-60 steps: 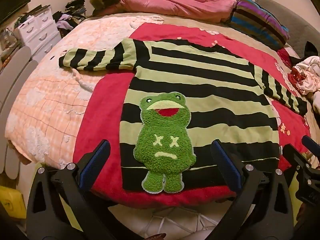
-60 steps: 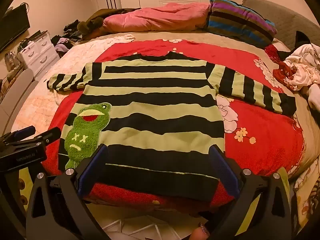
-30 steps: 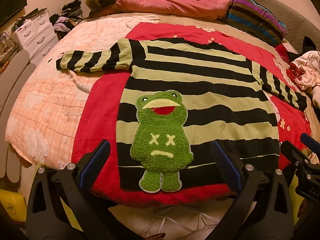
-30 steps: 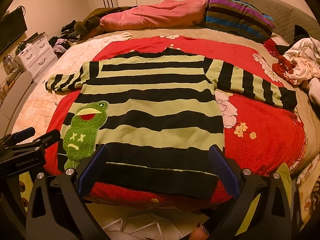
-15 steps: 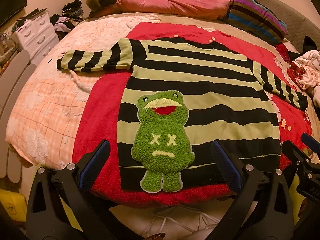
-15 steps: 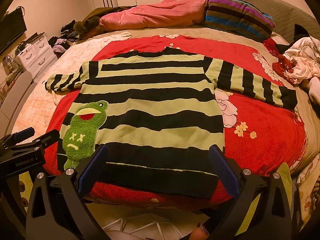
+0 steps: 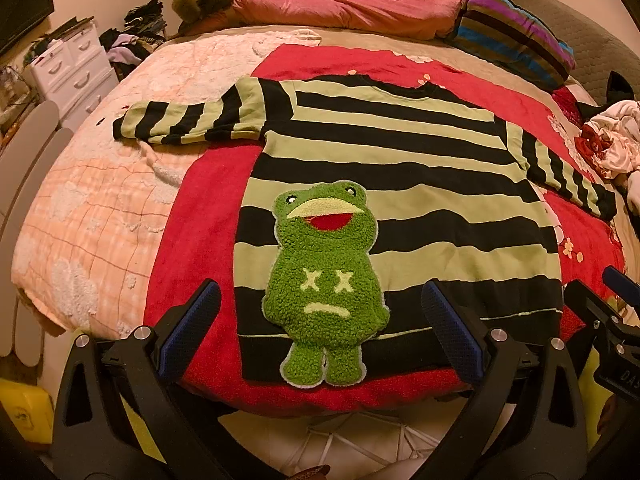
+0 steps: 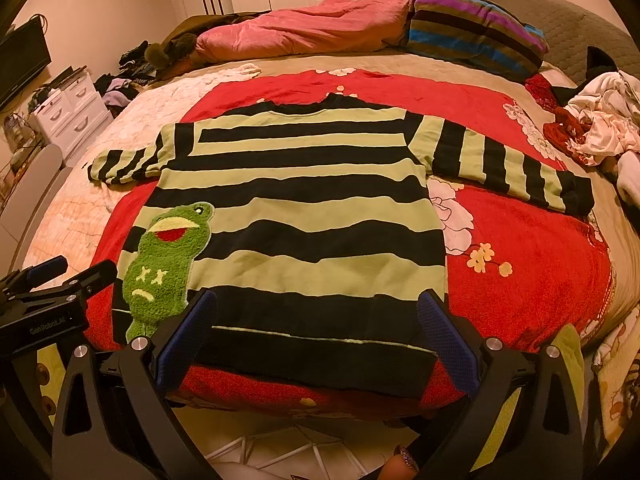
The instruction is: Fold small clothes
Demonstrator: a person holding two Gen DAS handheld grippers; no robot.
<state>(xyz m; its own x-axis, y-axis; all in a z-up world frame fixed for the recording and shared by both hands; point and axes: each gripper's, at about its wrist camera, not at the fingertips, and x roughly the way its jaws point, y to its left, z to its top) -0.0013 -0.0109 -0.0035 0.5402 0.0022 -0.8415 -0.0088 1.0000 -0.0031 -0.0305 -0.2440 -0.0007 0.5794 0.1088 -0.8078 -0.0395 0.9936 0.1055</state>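
Note:
A black and light-green striped sweater (image 7: pixel 400 184) (image 8: pixel 304 208) lies flat on the bed, front up, both sleeves spread out to the sides. A fuzzy green frog patch (image 7: pixel 324 288) (image 8: pixel 164 264) sits at its lower left. My left gripper (image 7: pixel 320 336) hovers open just off the bed's near edge, framing the frog patch and the hem. My right gripper (image 8: pixel 316 340) is open too, in front of the black hem band at the sweater's middle and right. Neither holds anything. The left gripper's body (image 8: pixel 44 312) shows at the left of the right wrist view.
The sweater rests on a red flowered blanket (image 8: pixel 532 264) over a pale peach quilt (image 7: pixel 88 208). A pink duvet (image 8: pixel 312 32) and a striped pillow (image 8: pixel 472 36) lie at the head. Crumpled clothes (image 8: pixel 600 124) are heaped at the right. White drawers (image 7: pixel 72 68) stand on the left.
Both grippers have stayed open near the bed's front edge with only slight drift of the views. The sweater has not moved.

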